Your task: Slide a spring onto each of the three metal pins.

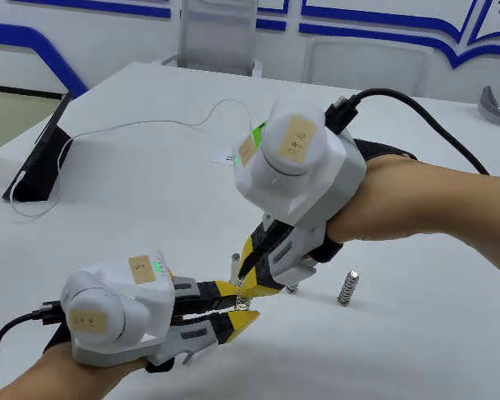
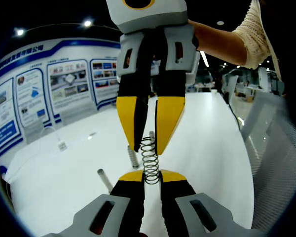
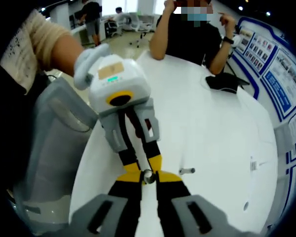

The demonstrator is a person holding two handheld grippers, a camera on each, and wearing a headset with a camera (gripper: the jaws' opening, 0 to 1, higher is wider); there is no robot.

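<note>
The left gripper (image 2: 151, 176) has its fingers drawn narrow onto the lower coils of a small steel spring (image 2: 149, 160). The right gripper (image 3: 148, 177) pinches the upper coils from above. Between them the spring stands upright, just beside the bare pin (image 2: 104, 178) and not yet on it.

To my eye, the thing now is to bring the open bottom coil squarely over that pin's top, keep spring and pin in line, then ease the lower grip so it can drop. The spring is thin bright wire, loosely wound. The pin is a smooth grey rod, and the counter (image 1: 150, 192) is plain glossy white. Another pin (image 1: 347, 287), well apart, already wears its spring.
</note>
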